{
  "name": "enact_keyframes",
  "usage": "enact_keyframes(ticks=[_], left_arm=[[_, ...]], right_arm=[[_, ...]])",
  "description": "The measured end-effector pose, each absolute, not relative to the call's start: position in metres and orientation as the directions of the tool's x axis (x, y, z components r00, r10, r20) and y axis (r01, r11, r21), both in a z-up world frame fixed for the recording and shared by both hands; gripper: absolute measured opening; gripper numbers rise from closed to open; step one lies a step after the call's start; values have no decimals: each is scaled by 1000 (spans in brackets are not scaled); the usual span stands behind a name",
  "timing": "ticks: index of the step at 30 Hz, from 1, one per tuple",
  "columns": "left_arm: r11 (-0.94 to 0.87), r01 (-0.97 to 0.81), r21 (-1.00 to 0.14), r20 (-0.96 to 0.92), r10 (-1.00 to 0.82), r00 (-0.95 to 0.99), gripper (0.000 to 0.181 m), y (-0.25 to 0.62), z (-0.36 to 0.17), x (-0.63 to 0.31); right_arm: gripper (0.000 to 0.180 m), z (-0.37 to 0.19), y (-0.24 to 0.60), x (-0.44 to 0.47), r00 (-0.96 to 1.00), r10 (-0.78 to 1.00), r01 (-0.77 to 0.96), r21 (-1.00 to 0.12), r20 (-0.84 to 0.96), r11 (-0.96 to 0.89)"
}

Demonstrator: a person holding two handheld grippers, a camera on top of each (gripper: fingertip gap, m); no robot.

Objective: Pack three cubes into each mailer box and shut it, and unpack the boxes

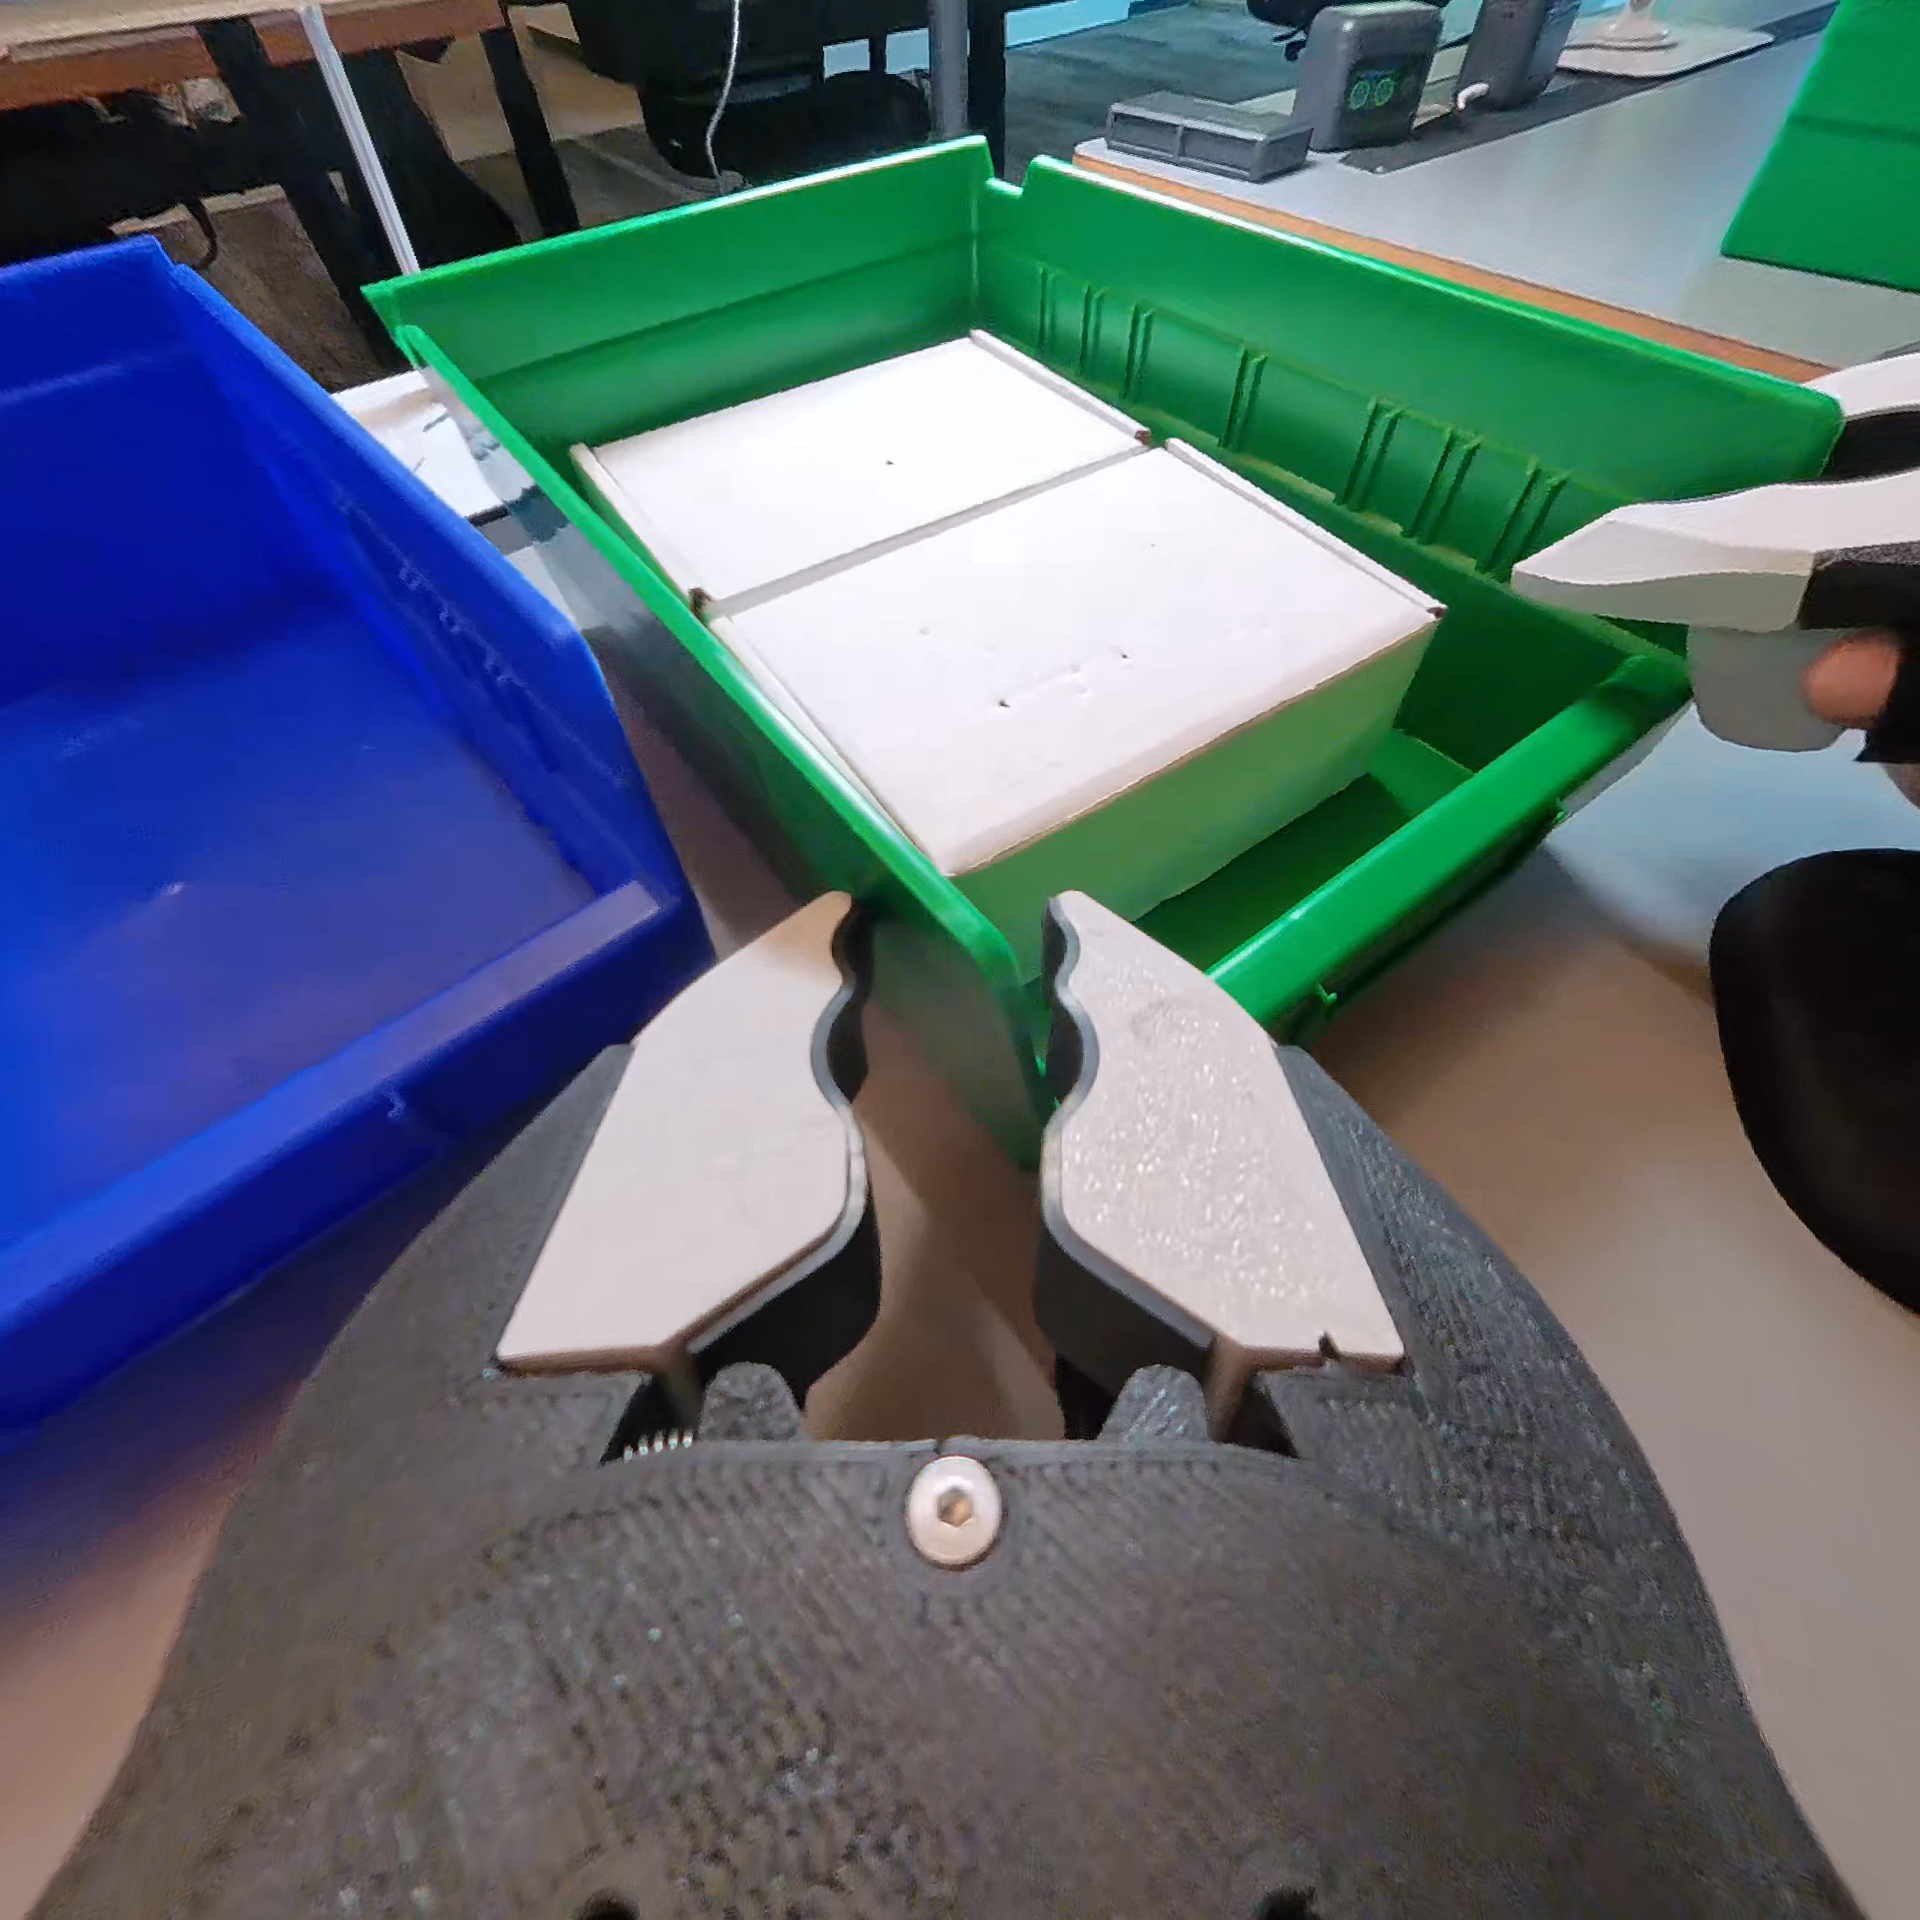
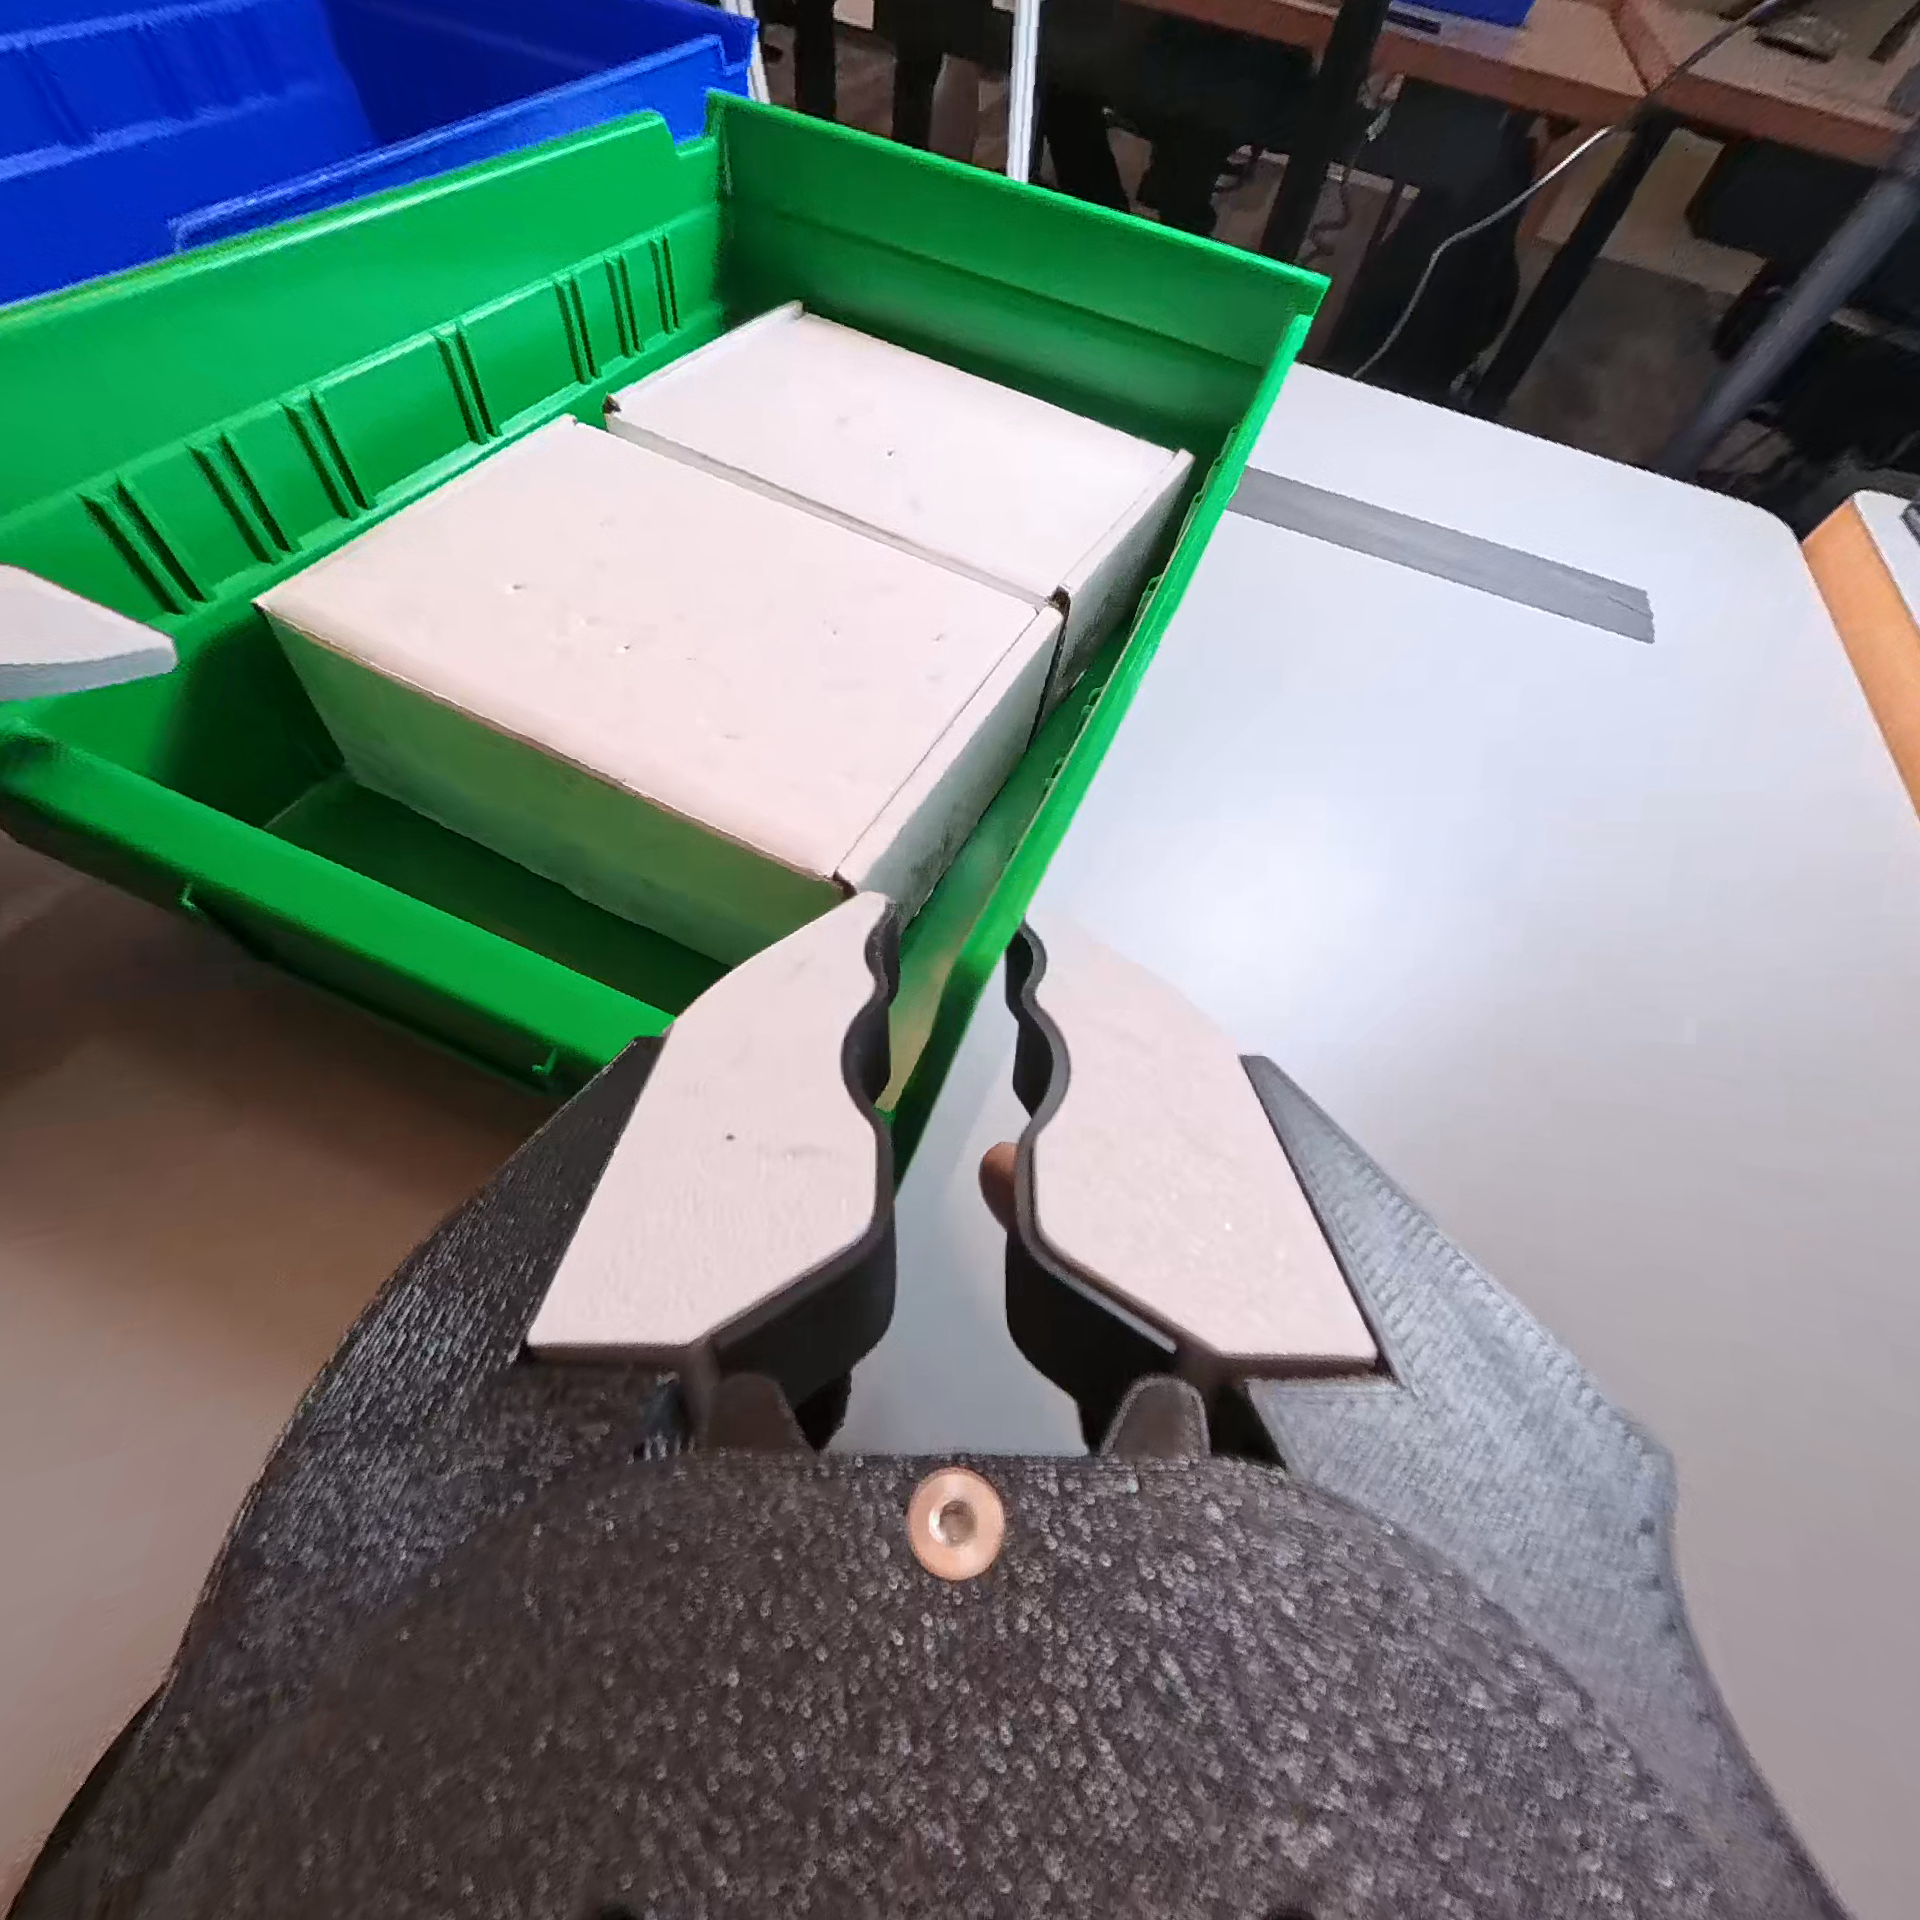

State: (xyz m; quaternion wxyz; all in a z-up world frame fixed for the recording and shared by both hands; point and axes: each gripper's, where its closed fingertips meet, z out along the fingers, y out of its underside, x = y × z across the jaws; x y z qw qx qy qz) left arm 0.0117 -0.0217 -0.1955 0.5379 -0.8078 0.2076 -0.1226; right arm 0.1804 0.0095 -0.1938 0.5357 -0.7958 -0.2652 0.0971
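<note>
Two shut white mailer boxes lie side by side in a green bin (image 1: 1351, 343), a near one (image 1: 1070, 675) and a far one (image 1: 862, 457). No cubes show. My left gripper (image 1: 951, 920) is open, with its fingertips on either side of the bin's near left corner. My right gripper (image 2: 951, 930) is open over the bin's right wall (image 2: 1143, 623), beside the near box (image 2: 644, 665); the far box (image 2: 904, 457) lies behind it. The right gripper also shows at the bin's right end in the left wrist view (image 1: 1662, 561). A left fingertip (image 2: 83, 634) shows at the edge of the right wrist view.
A blue bin (image 1: 260, 727) with nothing visible inside stands left of the green one, also seen in the right wrist view (image 2: 208, 104). The grey table (image 2: 1455, 883) has a dark tape strip (image 2: 1434, 556). Grey devices (image 1: 1361, 83) and a green panel (image 1: 1839, 156) stand behind. There is about 20 cm between the tips of the two grippers.
</note>
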Motion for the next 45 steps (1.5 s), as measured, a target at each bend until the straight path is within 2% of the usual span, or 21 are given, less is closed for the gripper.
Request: enact_keyframes(ticks=[6, 13, 17, 23, 28, 33, 38, 45], left_arm=[[-297, -182, -937, -14, -490, 871, 24, -22, -175, 12], [-153, -168, -974, -79, -465, 882, 22, -47, -91, -18], [-108, -134, -985, -86, -364, 928, 19, -64, -52, -76], [-89, -66, -994, -54, -130, 990, 14, -107, -26, -199], [-78, -27, -997, -32, 65, 997, 12, -148, -24, -293], [-111, 15, -994, -5, 174, 985, 10, -171, -48, -357], [-166, 69, -984, 30, 227, 973, 6, -171, -92, -394], [-202, 147, -968, 103, 213, 972, 6, -153, -153, -408]], right_arm=[[18, -167, -7, 184, 865, 467, 316, -923, 185, -219], [18, -84, -32, 158, 865, 459, 276, -956, 204, -96], [19, -45, -39, 101, 817, 539, 254, -967, 205, -15], [19, -18, -54, -25, 696, 702, 169, -984, 153, 47], [21, -32, -72, -128, 592, 785, 197, -977, 182, 78], [20, -64, -81, -201, 511, 851, 189, -982, 124, 30], [22, -111, -85, -237, 478, 865, 288, -957, 154, 11], [22, -169, -74, -246, 475, 862, 382, -924, 179, -18]])
